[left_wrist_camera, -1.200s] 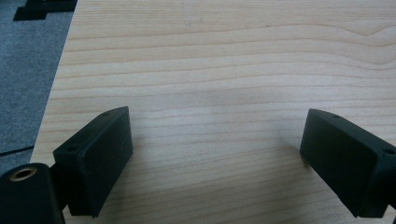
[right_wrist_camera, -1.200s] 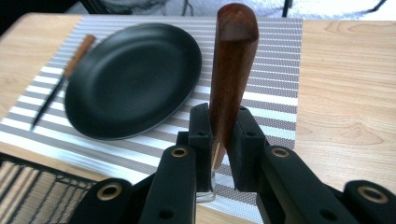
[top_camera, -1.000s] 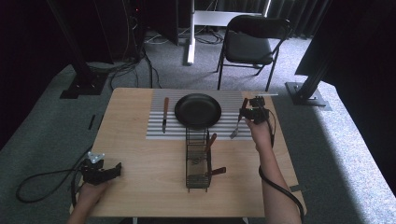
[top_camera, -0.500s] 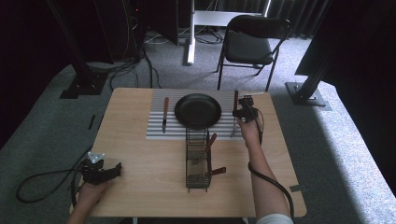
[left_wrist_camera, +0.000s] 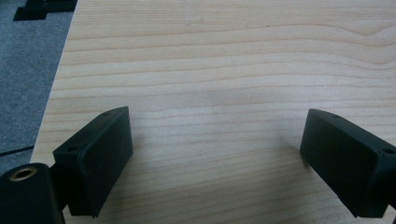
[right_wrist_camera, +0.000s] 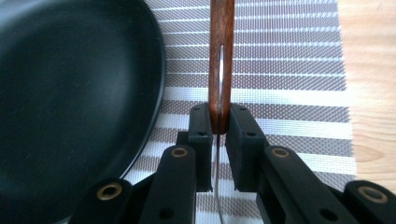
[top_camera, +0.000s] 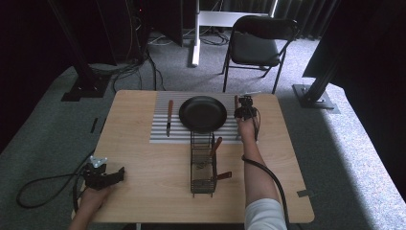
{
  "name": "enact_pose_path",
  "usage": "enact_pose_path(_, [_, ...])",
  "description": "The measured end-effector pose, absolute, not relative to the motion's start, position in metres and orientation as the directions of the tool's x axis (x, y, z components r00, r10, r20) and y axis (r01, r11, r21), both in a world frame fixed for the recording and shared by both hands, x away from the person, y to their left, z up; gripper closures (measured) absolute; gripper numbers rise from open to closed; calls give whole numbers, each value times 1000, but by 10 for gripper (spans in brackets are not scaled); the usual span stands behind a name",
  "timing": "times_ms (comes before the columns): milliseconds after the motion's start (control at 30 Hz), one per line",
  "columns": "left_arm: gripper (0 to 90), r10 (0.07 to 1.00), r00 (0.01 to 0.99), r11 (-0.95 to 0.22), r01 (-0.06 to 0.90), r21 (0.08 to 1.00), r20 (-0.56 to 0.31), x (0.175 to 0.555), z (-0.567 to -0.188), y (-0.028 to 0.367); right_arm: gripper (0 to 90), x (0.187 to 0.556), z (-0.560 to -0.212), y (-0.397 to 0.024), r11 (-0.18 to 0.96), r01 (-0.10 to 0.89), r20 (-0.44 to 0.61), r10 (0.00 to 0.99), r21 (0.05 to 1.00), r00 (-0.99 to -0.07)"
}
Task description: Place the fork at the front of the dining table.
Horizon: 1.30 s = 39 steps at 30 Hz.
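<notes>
At three o'clock of the black plate (top_camera: pixel 202 113), on the striped mat (right_wrist_camera: pixel 289 70), our right tool (right_wrist_camera: pixel 219 128) clamps a wooden-handled knife (right_wrist_camera: pixel 221 56), while our left tool (left_wrist_camera: pixel 215 154) rests wide apart on the table (left_wrist_camera: pixel 224 56).

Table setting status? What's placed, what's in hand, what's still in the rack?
Placed: black plate on the striped mat, one wooden-handled knife lying left of it. In hand: the right gripper is clamped on another wooden-handled piece, low over the mat just right of the plate. Left: two pieces in the wire rack. Left gripper open, idle near the table edge.
</notes>
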<state>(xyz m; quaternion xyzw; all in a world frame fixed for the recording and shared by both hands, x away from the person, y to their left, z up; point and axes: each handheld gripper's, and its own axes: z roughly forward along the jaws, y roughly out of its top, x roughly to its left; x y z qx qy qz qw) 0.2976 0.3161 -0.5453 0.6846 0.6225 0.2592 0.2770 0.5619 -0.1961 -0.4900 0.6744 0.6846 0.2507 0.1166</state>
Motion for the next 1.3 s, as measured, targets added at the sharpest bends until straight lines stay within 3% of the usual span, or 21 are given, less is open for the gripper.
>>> enact_pose_path(533, [92, 996, 92, -74, 709, 701, 11, 298, -545, 316, 790, 572, -515, -184, -37, 885, 137, 990, 463, -30])
enact_pose_path(600, [92, 996, 92, -74, 709, 701, 11, 298, -545, 316, 669, 569, -512, -187, -44, 882, 154, 988, 469, -33])
enact_pose_path(733, [92, 996, 92, -74, 709, 701, 11, 298, -545, 316, 654, 561, -501, -190, -45, 871, 173, 984, 489, -46])
enact_pose_path(800, [92, 996, 92, -74, 709, 701, 11, 298, -545, 316, 656, 549, -491, -192, -39, 860, 190, 979, 509, -68])
enact_pose_path(1033, [92, 996, 92, -74, 709, 701, 11, 298, -545, 316, 811, 518, -495, -189, 29, 868, 176, 975, 496, -133])
enact_pose_path(1300, [92, 996, 92, -73, 709, 701, 11, 298, -545, 316, 831, 512, -492, -195, 12, 852, 156, 982, 524, -110])
